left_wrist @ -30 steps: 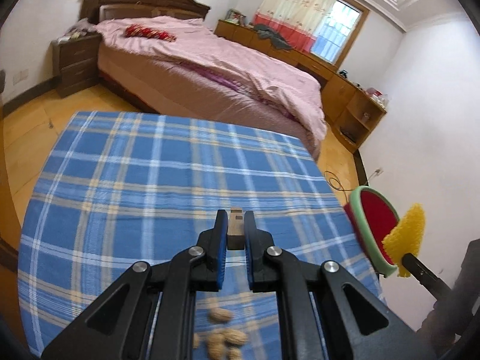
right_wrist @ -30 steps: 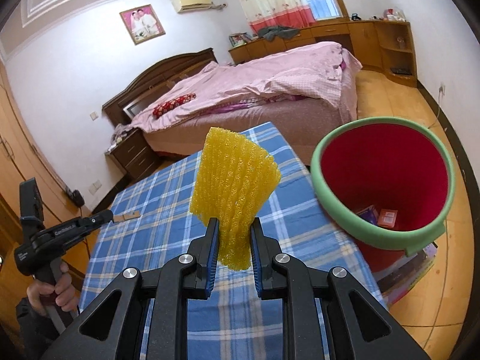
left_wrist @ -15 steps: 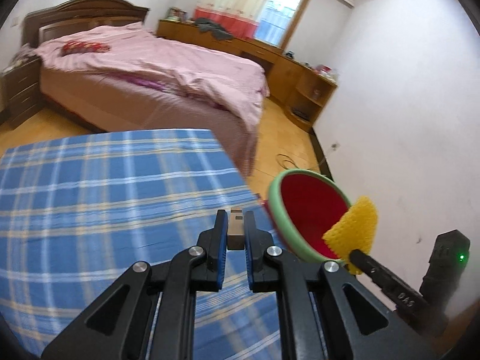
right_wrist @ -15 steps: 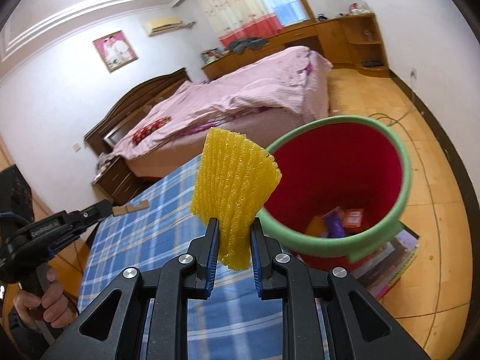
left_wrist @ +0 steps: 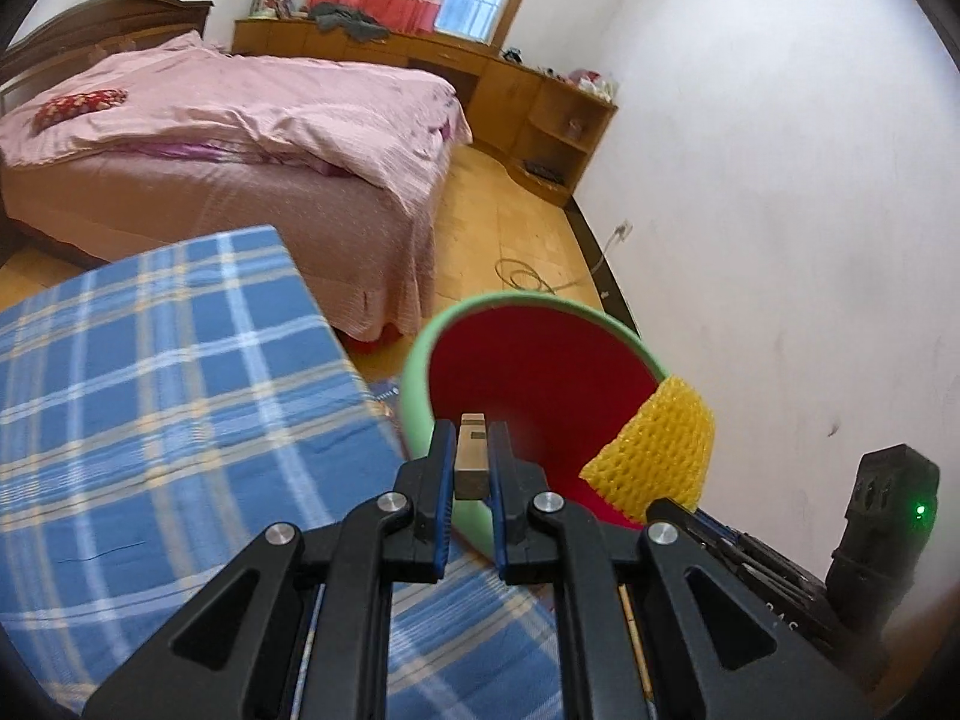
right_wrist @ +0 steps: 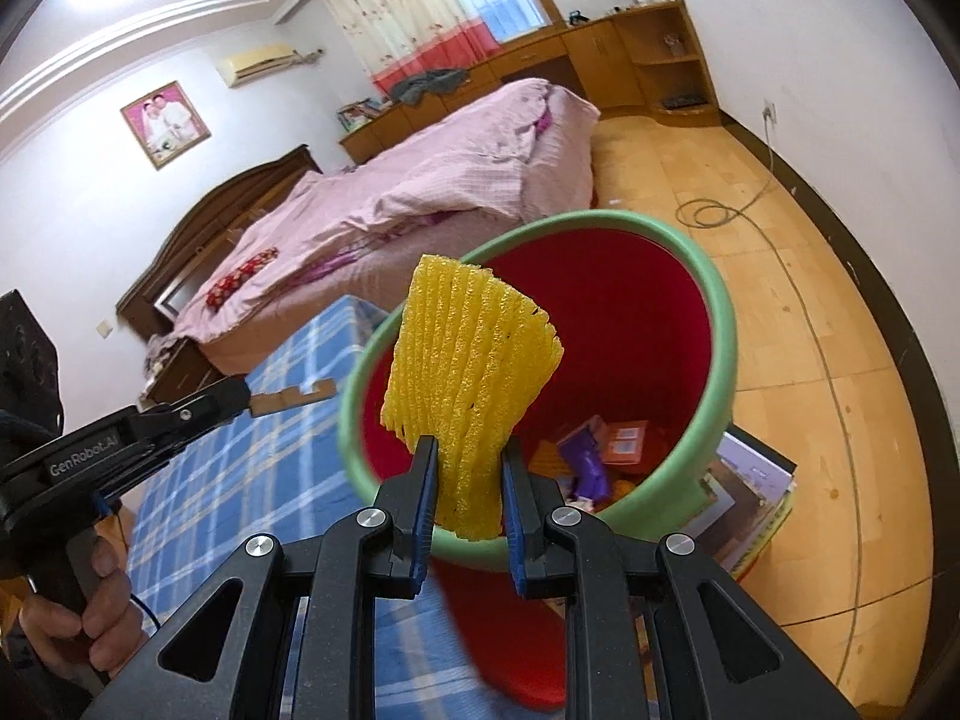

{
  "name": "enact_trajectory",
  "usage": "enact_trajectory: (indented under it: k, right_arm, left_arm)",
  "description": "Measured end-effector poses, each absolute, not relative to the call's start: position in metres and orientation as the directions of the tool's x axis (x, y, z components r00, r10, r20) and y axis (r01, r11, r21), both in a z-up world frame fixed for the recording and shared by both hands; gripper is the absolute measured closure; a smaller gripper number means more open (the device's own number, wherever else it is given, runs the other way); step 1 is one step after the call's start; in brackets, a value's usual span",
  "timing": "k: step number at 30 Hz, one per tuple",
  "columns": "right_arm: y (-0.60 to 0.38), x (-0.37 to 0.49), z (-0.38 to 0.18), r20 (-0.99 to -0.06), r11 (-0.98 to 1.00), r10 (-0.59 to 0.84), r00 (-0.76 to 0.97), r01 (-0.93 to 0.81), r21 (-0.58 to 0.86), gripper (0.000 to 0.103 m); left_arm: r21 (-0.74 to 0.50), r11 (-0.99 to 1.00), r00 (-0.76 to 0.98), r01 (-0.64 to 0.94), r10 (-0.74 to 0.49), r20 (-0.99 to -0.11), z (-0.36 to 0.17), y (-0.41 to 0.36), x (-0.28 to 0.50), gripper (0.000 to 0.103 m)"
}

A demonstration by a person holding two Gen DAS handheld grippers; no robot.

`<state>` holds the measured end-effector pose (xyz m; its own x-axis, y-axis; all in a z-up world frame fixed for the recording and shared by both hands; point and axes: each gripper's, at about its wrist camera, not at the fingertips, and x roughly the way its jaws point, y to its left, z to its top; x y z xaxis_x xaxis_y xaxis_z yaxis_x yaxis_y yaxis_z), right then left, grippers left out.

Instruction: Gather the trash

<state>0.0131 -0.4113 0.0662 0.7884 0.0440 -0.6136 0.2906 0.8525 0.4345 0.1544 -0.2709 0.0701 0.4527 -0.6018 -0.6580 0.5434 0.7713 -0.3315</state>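
Observation:
A red bin with a green rim (left_wrist: 528, 306) (right_wrist: 717, 324) stands on the floor just past the corner of the blue plaid table (left_wrist: 150, 396) (right_wrist: 252, 468). My left gripper (left_wrist: 470, 468) is shut on a small brown cardboard piece (left_wrist: 471, 456), held over the bin's near rim. The right wrist view shows that same piece (right_wrist: 294, 399) sticking out of the left gripper's tip. My right gripper (right_wrist: 467, 480) is shut on a yellow foam net (right_wrist: 468, 372) (left_wrist: 660, 456), which stands upright over the bin's mouth. Wrappers and small boxes (right_wrist: 600, 450) lie at the bin's bottom.
A bed with pink covers (left_wrist: 240, 120) lies beyond the table. Wooden cabinets (left_wrist: 540, 114) line the far wall, and a cable (right_wrist: 720, 210) coils on the wood floor. Books or magazines (right_wrist: 750, 492) lie stacked beside the bin. A person's hand (right_wrist: 90, 600) grips the left tool.
Both grippers have swung from over the table toward the bin. The bin now fills the middle of both views, and the peanuts seen earlier under the left gripper are out of sight.

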Motion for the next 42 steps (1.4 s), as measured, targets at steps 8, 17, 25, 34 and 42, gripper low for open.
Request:
enact_trajectory:
  k: [8, 17, 25, 34, 42]
  right_arm:
    - [-0.428, 0.016, 0.051, -0.631, 0.838, 0.028, 0.775, 0.326, 0.438, 0.077]
    - [-0.435, 0.013, 0.050, -0.629, 0.811, 0.037, 0.776, 0.344, 0.473, 0.055]
    - [-0.423, 0.006, 0.060, -0.621, 0.826, 0.038, 0.783, 0.326, 0.461, 0.047]
    - [-0.382, -0.007, 0.086, -0.576, 0.861, 0.093, 0.812, 0.225, 0.456, 0.045]
    - [-0.332, -0.016, 0.097, -0.569, 0.894, 0.156, 0.807, 0.129, 0.429, 0.034]
  left_arm:
    - [-0.318, 0.761, 0.402, 0.566, -0.591, -0.699, 0.045, -0.303, 0.160, 0.094]
    - [-0.262, 0.774, 0.429, 0.577, -0.559, -0.710, 0.050, -0.308, 0.151, 0.084]
    - [-0.266, 0.808, 0.452, 0.526, -0.530, -0.718, 0.059, -0.278, 0.141, 0.084]
    - [-0.248, 0.861, 0.517, 0.444, -0.472, -0.714, 0.079, -0.225, 0.117, 0.083]
    - [-0.222, 0.910, 0.587, 0.350, -0.398, -0.705, 0.089, -0.167, 0.090, 0.083]
